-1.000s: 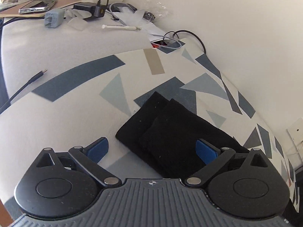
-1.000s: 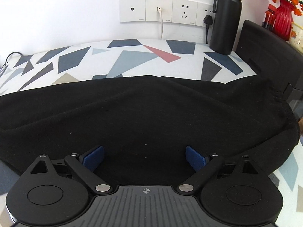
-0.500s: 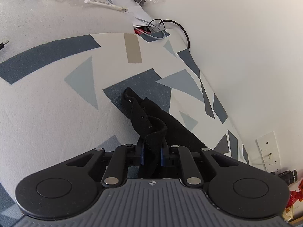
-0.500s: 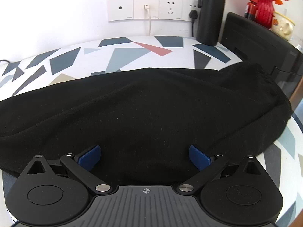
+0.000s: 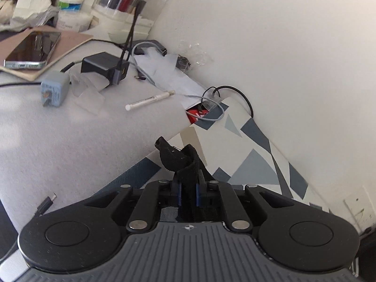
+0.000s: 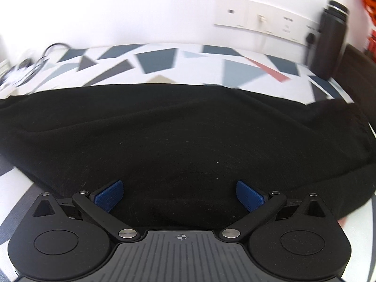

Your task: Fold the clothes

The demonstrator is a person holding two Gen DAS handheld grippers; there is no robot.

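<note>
A black garment (image 6: 183, 131) lies spread across a table covered by a cloth with grey and blue triangles (image 6: 155, 58). My left gripper (image 5: 188, 193) is shut on a bunched end of the black garment (image 5: 181, 159) and holds it lifted above the patterned cloth (image 5: 253, 162). My right gripper (image 6: 179, 195) is open, its blue pads (image 6: 109, 195) wide apart just above the near edge of the garment. The right wrist view is blurred by motion.
In the left wrist view, the far end of the white table holds a phone (image 5: 33, 50), a charger (image 5: 54, 91), a black adapter (image 5: 105, 67), a pen (image 5: 150, 99) and cables (image 5: 211, 110). The wall (image 5: 282, 47) is at right. In the right wrist view, wall sockets (image 6: 263, 21) and a black bottle (image 6: 329, 40) stand at the back right.
My left gripper shut on the end of the black garment and has lifted it up off the table. My right gripper stayed open and shifted leftward over the garment.
</note>
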